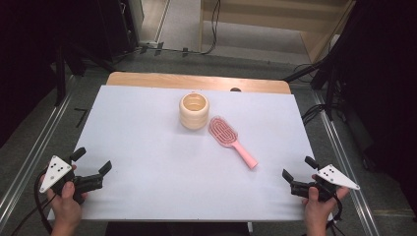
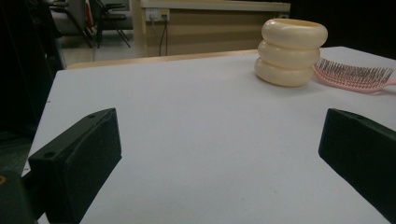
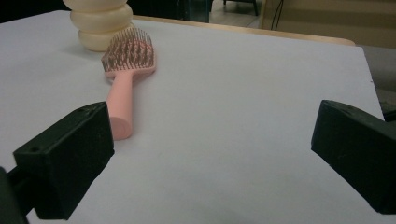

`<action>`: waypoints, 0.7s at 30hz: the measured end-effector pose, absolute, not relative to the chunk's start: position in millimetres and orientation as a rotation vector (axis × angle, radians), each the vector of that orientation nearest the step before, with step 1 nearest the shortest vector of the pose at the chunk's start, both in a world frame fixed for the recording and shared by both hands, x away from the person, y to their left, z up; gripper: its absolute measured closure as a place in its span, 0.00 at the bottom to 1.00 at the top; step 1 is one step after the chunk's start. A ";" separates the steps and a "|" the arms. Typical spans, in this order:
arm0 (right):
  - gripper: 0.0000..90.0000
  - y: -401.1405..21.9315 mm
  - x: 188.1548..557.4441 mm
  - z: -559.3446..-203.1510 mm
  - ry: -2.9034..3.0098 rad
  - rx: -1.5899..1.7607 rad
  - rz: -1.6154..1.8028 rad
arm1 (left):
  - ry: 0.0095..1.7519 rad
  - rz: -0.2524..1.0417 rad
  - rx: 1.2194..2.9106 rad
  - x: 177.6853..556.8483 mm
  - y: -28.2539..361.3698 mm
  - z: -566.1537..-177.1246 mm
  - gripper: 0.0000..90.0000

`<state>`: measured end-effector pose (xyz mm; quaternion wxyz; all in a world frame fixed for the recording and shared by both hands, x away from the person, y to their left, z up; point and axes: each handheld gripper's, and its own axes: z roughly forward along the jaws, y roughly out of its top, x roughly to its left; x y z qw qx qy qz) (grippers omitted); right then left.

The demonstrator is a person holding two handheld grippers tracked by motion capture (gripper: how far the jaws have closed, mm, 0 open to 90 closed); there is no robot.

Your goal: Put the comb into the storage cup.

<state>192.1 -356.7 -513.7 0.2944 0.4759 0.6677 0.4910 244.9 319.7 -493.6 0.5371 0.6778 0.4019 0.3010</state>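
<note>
Two grippers: left gripper (image 1: pixel 92 160) and right gripper (image 1: pixel 298 167), jaws apart, nothing between them
Pink plastic hairbrush (image 1: pixel 231 140): beside cream ribbed cup (image 1: pixel 193 111) on white desk (image 1: pixel 162 167)

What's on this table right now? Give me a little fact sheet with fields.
Surface: white table top
Container: cream ribbed cup of three stacked rings, upright, open at the top
Brush: pink plastic hairbrush, lying bristles up beside the cup, handle toward the right gripper
Left gripper: jaws open, holding nothing
Right gripper: jaws open, holding nothing
</note>
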 end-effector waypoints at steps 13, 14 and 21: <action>0.00 -340.6 199.0 -499.5 1.884 1.254 1.276 | 0.951 0.704 1.605 243.0 320.3 -494.0 0.00; 0.00 -339.1 200.2 -496.3 1.890 1.243 1.285 | 0.953 0.702 1.606 243.1 320.2 -494.0 0.00; 0.00 -335.8 207.3 -476.7 1.962 1.215 1.308 | 0.948 0.713 1.629 243.0 317.9 -493.7 0.00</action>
